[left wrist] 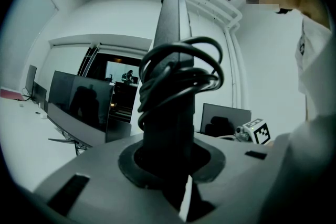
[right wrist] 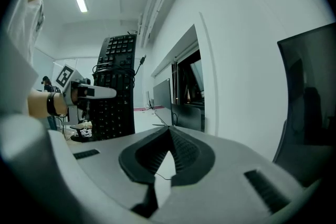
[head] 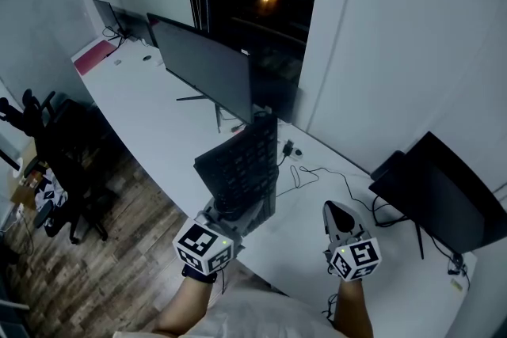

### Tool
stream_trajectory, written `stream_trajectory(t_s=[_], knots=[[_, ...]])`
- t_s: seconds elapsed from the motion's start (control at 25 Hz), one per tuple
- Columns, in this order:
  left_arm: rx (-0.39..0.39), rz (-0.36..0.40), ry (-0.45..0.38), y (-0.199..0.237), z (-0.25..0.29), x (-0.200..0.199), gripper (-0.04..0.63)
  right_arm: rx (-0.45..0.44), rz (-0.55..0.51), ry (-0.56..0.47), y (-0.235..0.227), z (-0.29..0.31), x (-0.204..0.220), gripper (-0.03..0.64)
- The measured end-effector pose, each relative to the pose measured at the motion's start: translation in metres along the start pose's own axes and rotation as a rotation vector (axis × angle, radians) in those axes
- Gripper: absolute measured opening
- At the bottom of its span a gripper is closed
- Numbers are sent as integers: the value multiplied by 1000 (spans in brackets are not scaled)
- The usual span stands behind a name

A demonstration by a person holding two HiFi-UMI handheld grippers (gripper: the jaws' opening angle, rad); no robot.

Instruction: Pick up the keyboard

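There is one keyboard (head: pixel 242 162), with one cable coil (left wrist: pixel 178 78) on it. There are two grippers, the left gripper (head: pixel 228 216) and the right gripper (head: pixel 336 210). Each carries one cube, so two in all: the left cube (head: pixel 204 246) and the right cube (head: pixel 355 257). There is one desk (head: pixel 150 115). Three monitors show plainly: the middle monitor (head: pixel 207 67), the right monitor (head: pixel 444 194) and the far monitor (head: pixel 107 14). One chair (head: pixel 71 170) is certain. The dark clump beside it is too dim to count.
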State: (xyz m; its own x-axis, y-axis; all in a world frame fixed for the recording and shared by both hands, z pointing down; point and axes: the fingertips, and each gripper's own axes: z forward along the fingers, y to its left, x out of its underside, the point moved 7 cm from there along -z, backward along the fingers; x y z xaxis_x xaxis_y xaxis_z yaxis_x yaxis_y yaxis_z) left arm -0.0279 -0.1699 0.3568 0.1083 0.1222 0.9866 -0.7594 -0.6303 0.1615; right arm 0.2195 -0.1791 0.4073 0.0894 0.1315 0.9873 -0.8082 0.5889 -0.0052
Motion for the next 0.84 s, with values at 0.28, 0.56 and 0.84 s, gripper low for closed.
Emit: stream_trajectory(t_s=[0.28, 0.56, 0.84], knots=[[10, -4, 7, -1, 4, 3, 71, -10, -1, 1, -1, 1, 1, 0], [17, -3, 14, -3, 6, 5, 71, -26, -18, 16, 2, 2, 4, 0], [27, -6, 16, -5, 5, 6, 71, -34, -30, 23, 5, 2, 3, 0]])
